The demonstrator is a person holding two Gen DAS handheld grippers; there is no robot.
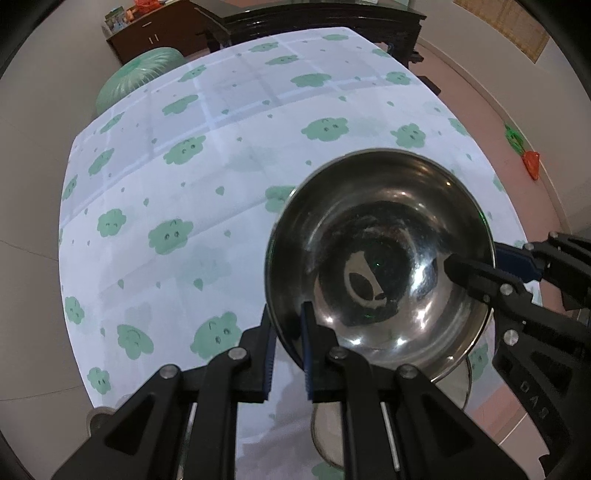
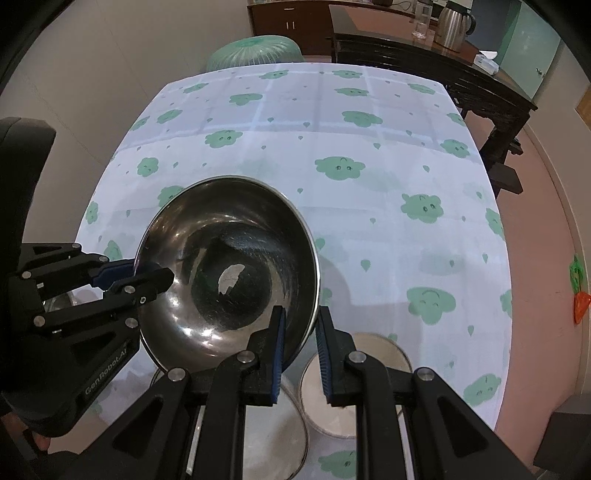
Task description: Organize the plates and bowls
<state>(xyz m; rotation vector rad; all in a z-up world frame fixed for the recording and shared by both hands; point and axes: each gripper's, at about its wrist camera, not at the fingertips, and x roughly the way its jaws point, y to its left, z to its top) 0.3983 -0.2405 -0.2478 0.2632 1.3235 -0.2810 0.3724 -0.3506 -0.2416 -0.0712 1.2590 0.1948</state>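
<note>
Shiny steel bowl (image 1: 380, 258), mouth up, slightly tilted, aloft above the tablecloth, rim pinched on opposite sides.

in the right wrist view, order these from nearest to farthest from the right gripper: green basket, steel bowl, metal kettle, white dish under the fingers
1. steel bowl: its rim is clamped in the right gripper, on the left.
2. white dish: on the tablecloth just below the fingers.
3. green basket: beyond the table's far edge, left of centre.
4. metal kettle: on the dark side table, far upper right.
</note>
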